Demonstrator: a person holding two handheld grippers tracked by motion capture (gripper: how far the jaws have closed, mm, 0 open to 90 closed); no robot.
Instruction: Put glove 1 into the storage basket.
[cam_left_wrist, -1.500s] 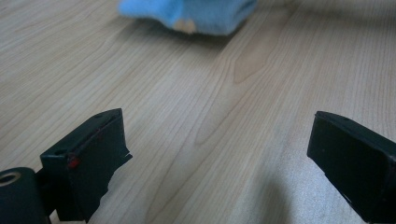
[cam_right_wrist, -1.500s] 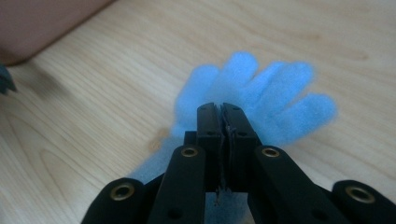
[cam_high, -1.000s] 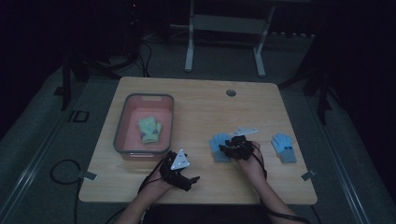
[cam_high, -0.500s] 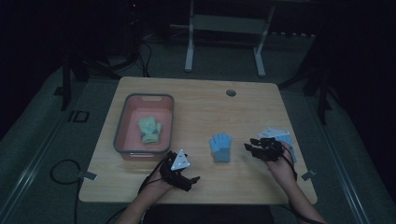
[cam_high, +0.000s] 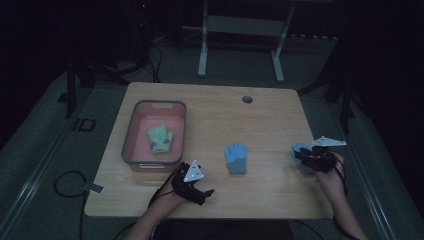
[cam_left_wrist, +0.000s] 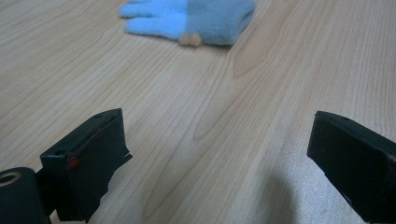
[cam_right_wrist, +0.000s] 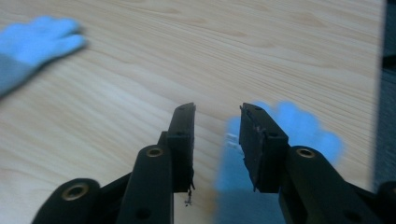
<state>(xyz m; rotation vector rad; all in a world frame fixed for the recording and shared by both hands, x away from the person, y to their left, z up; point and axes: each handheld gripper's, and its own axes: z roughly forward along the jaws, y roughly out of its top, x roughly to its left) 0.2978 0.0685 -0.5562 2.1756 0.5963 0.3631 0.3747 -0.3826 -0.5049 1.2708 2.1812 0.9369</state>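
At the left of the worktop (cam_high: 210, 107) stood a pink tray (cam_high: 131, 135) with a green glove (cam_high: 160, 139) already lying in it. Just in front of the tray the left tongs (cam_high: 202, 192) rested with their jaws wide apart and nothing between them. Near the middle lay a blue glove (cam_high: 236, 158), flat on the wood and untouched by either tool. Close to the right edge, the right tongs (cam_high: 300, 156) hovered over a second blue glove (cam_right_wrist: 303, 126); their jaws had just been closing but kept a gap, and the glove lay beneath them, not yet gripped. So the sorting looked partly done: one glove was stowed, and two blue ones were left to gather.
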